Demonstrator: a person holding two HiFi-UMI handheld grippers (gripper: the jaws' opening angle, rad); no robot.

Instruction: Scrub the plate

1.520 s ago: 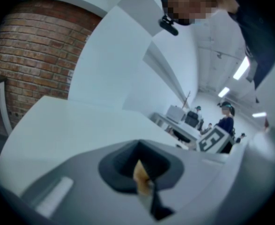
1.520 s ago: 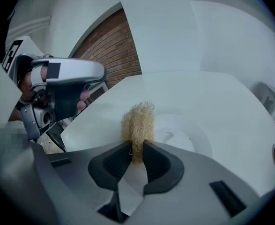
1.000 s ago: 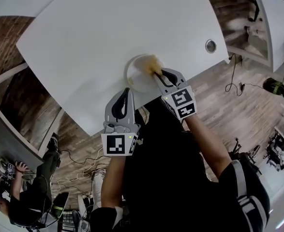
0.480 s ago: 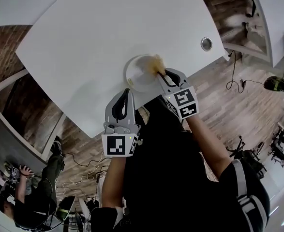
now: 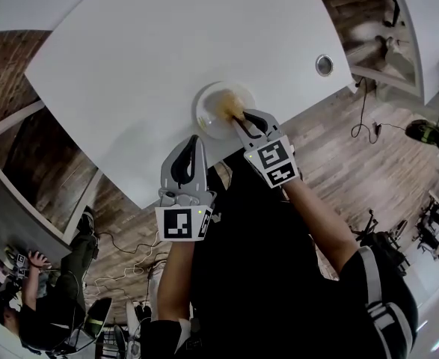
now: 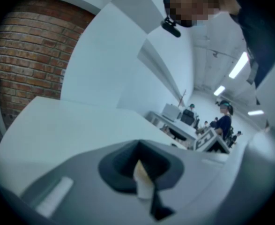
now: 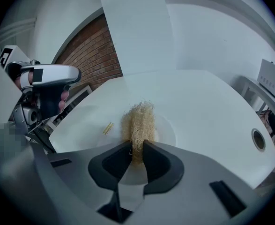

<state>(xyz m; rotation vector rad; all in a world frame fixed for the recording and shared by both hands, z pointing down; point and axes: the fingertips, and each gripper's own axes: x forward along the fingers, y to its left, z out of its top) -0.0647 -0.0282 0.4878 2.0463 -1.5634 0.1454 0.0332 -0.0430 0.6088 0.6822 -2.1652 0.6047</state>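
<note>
A round white plate [image 5: 213, 118] lies on the white table [image 5: 144, 58] close to its near edge. My right gripper [image 5: 236, 119] is shut on a tan fibrous scrubber [image 5: 229, 103], and the scrubber rests on the plate's middle. In the right gripper view the scrubber [image 7: 138, 120] sticks out past the right gripper [image 7: 138, 148] over the plate [image 7: 167, 131]. My left gripper [image 5: 192, 142] hangs just off the table's near edge, apart from the plate, jaws together with nothing held. The left gripper [image 6: 140, 162] looks across the bare tabletop [image 6: 71, 125].
A small yellow scrap [image 7: 108, 128] lies on the table left of the plate. A round cable hole [image 5: 324, 65] sits at the table's right corner. Beyond the edges are wooden floor, cables [image 5: 365, 129] and other desks. A person [image 5: 51, 305] sits at lower left.
The right gripper has drawn the scrubber from the plate's far right part toward its middle. The left gripper has stayed in place.
</note>
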